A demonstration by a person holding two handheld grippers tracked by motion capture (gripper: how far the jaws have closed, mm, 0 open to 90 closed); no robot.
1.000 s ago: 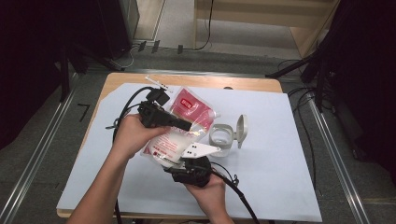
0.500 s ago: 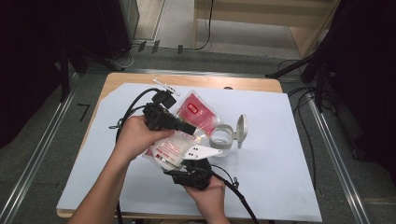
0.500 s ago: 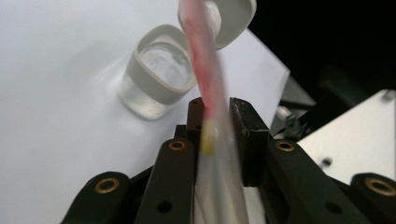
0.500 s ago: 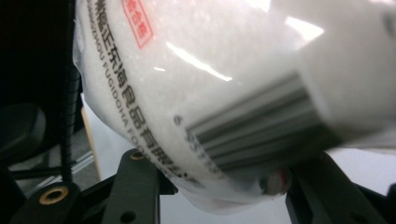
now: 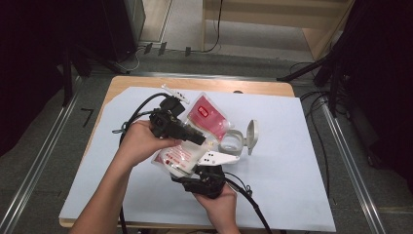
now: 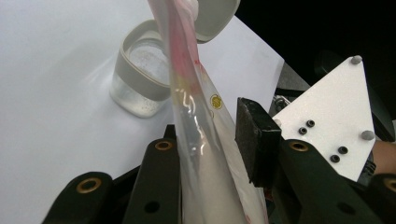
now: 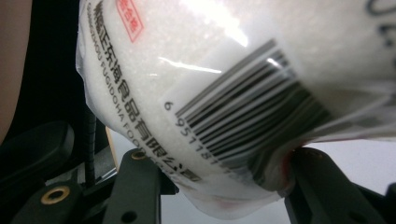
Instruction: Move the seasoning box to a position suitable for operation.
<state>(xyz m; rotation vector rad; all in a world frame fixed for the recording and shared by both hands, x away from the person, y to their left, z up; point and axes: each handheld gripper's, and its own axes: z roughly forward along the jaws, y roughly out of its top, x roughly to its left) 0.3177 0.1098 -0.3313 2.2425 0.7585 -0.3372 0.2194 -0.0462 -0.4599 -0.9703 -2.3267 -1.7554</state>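
Bag (image 5: 195, 141) of white grains, clear plastic with red print, sits between our 2 claws above the table (image 5: 292, 195). Our right claw (image 5: 207, 168) grips its lower end: in the right gripper view the barcoded plastic (image 7: 224, 107) bunches between both jaws, pinched tight. Our left claw (image 5: 199, 138) has just been opening; in the left gripper view the bag (image 6: 205, 154) runs up between its jaws, lying against one jaw while the other pad (image 6: 254, 140) stands just clear, so nothing is clamped there. Beyond the left claw's tips, near the bag's upper end, stands a clear jar (image 6: 140, 79) with its hinged lid (image 5: 251, 134) flipped open.
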